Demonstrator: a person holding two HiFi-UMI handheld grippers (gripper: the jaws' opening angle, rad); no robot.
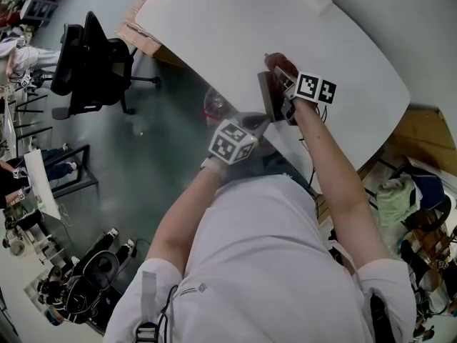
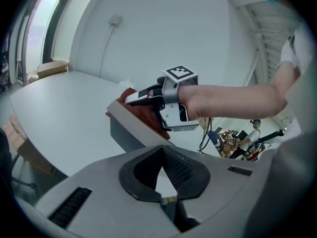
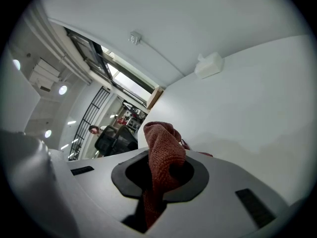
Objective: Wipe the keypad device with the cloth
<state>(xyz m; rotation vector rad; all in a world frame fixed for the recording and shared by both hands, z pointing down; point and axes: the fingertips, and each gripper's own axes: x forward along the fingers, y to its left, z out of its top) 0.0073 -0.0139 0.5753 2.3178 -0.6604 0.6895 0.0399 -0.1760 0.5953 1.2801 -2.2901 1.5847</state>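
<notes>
Right, right gripper (image 1: 284, 77) fingers clamp the red cloth (image 3: 161, 152) onto the keypad device (image 1: 270, 97) at the worktop (image 1: 214, 20) edge, long axis about 12-to-6, while left gripper (image 2: 161, 172), fingers closed and empty, sits apart at its 7 o'clock.

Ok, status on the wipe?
Right hand-held gripper shut on cloth, cloth on keypad device top. Left hand-held gripper shut, empty, off the device. Nothing blocking.

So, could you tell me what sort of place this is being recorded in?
Most likely an office-style lab or workshop room. A large white table stands on a grey floor, a black office chair sits beside it, and cluttered gear crowds the room's edges.
</notes>
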